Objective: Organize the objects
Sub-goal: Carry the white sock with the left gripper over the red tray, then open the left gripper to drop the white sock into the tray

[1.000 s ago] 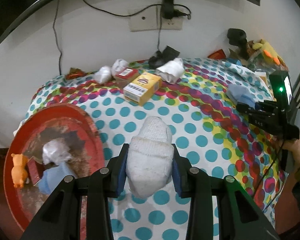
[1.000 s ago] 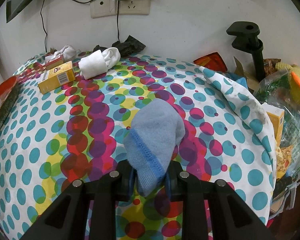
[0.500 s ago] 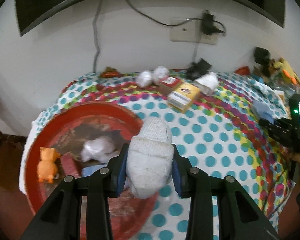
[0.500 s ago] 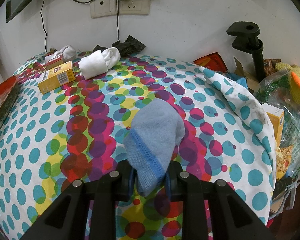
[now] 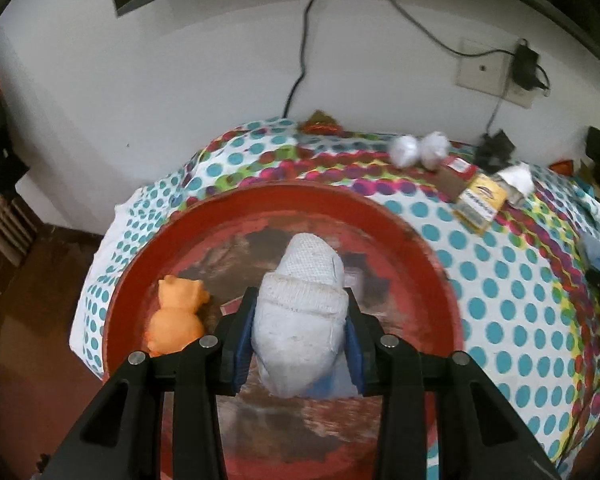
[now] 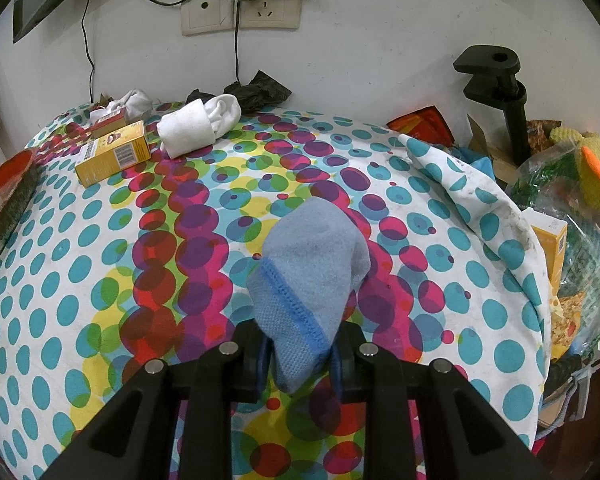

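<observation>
Because the left gripper [image 5: 300, 332] is clamped on a rolled white sock [image 5: 302, 312] that bulges well past its blue pads, the main risk is a sloppy drop: if the jaws let go while the roll hangs over the crowded near part of the red tray [image 5: 420, 240], it could land on the orange toy [image 5: 176, 316] beside it, or bounce on the blue item half hidden beneath and tip out over the rim. A release too high would make that likelier, since a soft roll can tumble. That gripper points steeply down over the tray's middle, with the sock clear of the tray floor as far as I can tell. The right gripper [image 6: 300, 354] also tilts downward, pinched narrowly on a blue sock [image 6: 310, 280] above the dotted tablecloth [image 6: 100, 260], well apart from the tray; its thin hold on the cuff edge could slip if swung quickly.
</observation>
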`<state>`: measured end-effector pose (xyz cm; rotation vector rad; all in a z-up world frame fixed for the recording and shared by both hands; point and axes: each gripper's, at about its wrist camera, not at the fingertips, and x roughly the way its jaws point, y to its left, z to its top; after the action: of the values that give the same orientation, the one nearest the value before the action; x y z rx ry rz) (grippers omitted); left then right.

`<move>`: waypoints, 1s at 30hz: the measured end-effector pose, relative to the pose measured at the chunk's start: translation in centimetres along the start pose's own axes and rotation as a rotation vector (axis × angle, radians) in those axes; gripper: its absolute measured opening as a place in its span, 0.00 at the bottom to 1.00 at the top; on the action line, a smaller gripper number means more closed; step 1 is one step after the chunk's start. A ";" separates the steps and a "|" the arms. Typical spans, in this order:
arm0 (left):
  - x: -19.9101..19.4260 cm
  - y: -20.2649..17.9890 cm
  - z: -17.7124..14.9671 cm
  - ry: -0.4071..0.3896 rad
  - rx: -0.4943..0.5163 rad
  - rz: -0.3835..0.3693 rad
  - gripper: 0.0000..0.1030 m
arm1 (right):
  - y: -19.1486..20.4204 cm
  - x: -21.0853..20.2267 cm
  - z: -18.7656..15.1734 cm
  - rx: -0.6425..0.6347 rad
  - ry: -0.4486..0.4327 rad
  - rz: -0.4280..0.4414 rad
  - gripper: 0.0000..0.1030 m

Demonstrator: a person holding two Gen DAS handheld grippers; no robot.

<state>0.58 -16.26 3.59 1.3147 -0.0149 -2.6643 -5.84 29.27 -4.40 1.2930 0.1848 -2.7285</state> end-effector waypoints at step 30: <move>4.3 5.2 -4.1 0.079 -0.108 0.060 0.41 | 0.4 0.2 0.1 -0.013 -0.001 -0.020 0.24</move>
<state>1.98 -21.82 -1.89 1.3616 0.0961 -2.5241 -5.97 28.83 -4.47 1.2939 0.2166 -2.7396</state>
